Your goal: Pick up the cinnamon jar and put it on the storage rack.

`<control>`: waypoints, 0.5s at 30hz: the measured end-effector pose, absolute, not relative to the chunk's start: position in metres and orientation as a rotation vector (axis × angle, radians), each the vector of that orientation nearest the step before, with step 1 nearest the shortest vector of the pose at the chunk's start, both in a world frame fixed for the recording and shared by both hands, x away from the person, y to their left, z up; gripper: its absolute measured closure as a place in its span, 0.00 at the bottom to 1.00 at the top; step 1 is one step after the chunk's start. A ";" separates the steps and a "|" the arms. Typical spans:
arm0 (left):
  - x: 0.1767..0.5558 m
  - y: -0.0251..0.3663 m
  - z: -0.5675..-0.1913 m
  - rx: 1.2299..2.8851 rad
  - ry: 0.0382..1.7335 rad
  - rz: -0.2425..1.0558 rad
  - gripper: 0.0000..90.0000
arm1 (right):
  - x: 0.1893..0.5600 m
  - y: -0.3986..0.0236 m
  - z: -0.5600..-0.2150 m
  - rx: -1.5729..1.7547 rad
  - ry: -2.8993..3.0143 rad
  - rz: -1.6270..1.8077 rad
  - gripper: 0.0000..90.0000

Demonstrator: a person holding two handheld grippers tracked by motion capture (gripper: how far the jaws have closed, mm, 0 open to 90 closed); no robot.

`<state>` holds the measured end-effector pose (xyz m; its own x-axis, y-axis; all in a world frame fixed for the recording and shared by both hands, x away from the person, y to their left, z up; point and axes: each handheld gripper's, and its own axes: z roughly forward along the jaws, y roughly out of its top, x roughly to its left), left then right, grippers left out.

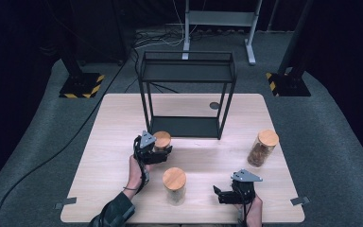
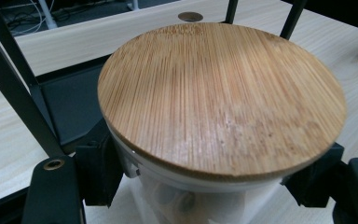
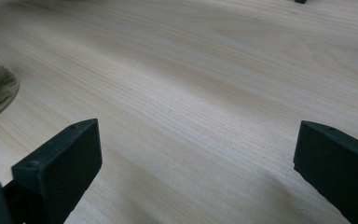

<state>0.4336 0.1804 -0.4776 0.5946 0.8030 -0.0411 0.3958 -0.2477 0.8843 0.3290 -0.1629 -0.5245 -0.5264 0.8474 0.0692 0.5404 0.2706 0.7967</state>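
Shelf stands just beyond the left gripper, whose jaws clamp a jar below its bamboo lid. A second jar sits between the grippers, a third beyond the right gripper, which rests wide open over bare table. Glass is slick; I judge a tilted lift could let the jar slip, or knock the shelf frame.

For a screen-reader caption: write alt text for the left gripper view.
A glass jar with a round bamboo lid sits clamped between the left tongs, whose black pads press its sides just under the lid. Behind it stands a black metal shelf on a pale wooden table.
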 end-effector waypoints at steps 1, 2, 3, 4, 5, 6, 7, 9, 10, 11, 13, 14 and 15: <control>0.435 0.180 -0.477 1.866 0.968 0.534 0.28 | 0.329 -0.163 -0.525 1.263 2.177 1.135 0.00; 0.435 0.180 -0.477 1.866 0.968 0.534 0.28 | 0.329 -0.162 -0.525 1.264 2.178 1.132 0.00; 0.436 0.179 -0.476 1.865 0.970 0.533 0.28 | 0.329 -0.162 -0.525 1.264 2.178 1.132 0.00; 0.437 0.179 -0.476 1.862 0.971 0.530 0.28 | 0.330 -0.162 -0.525 1.265 2.182 1.126 0.00; 0.438 0.178 -0.475 1.864 0.971 0.531 0.28 | 0.330 -0.162 -0.525 1.266 2.182 1.126 0.00; 0.438 0.178 -0.475 1.864 0.971 0.531 0.28 | 0.330 -0.162 -0.525 1.266 2.182 1.126 0.00; 0.438 0.177 -0.476 1.863 0.971 0.525 0.28 | 0.330 -0.162 -0.525 1.267 2.180 1.125 0.00; 0.439 0.176 -0.476 1.867 0.969 0.528 0.28 | 0.330 -0.162 -0.525 1.267 2.180 1.123 0.00; 0.439 0.175 -0.476 1.870 0.966 0.530 0.28 | 0.330 -0.162 -0.525 1.267 2.180 1.123 0.00; 0.440 0.175 -0.477 1.872 0.968 0.522 0.28 | 0.330 -0.162 -0.525 1.267 2.177 1.128 0.00; 0.441 0.174 -0.478 1.872 0.974 0.517 0.28 | 0.330 -0.163 -0.525 1.270 2.173 1.132 0.00; 0.441 0.174 -0.478 1.872 0.974 0.517 0.28 | 0.330 -0.163 -0.525 1.270 2.173 1.132 0.00; 0.442 0.174 -0.479 1.868 0.975 0.510 0.28 | 0.329 -0.163 -0.525 1.268 2.173 1.133 0.00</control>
<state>0.4415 0.1742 -0.4786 0.5975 0.8000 -0.0556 0.4113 -0.2461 0.8777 0.3295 -0.1628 -0.5246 -0.5206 0.8509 0.0703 0.5445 0.2675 0.7950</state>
